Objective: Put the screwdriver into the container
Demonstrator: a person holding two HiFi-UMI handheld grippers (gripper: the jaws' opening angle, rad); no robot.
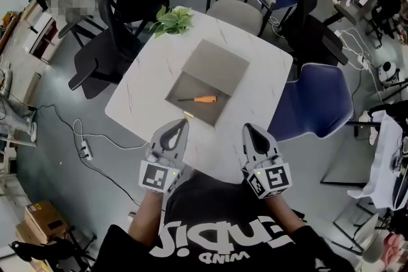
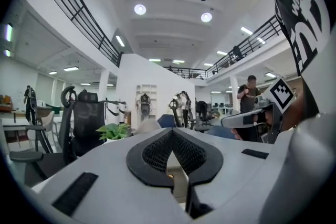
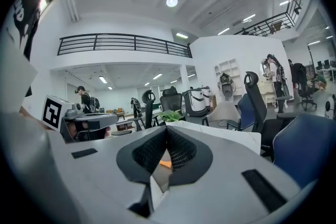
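Observation:
The screwdriver [image 1: 205, 99], with an orange handle and a thin shaft, lies inside the open grey container [image 1: 224, 108] on the white table [image 1: 143, 95]. The container's lid [image 1: 217, 62] lies flat behind it. My left gripper [image 1: 185, 121] hovers at the table's near edge, just short of the container, shut and holding nothing. At the same edge, further right, my right gripper [image 1: 247, 128] is also shut and empty. In the right gripper view a sliver of the orange handle [image 3: 165, 164] shows beyond the closed jaws. The left gripper view shows my left gripper [image 2: 172, 134] with its tips together.
A green plant [image 1: 173, 20] stands at the table's far corner. Chairs ring the table: a blue one [image 1: 312, 105] at the right, a black one [image 1: 108, 48] at the left, a grey one [image 1: 239, 0] at the back. A power strip [image 1: 84, 148] lies on the floor.

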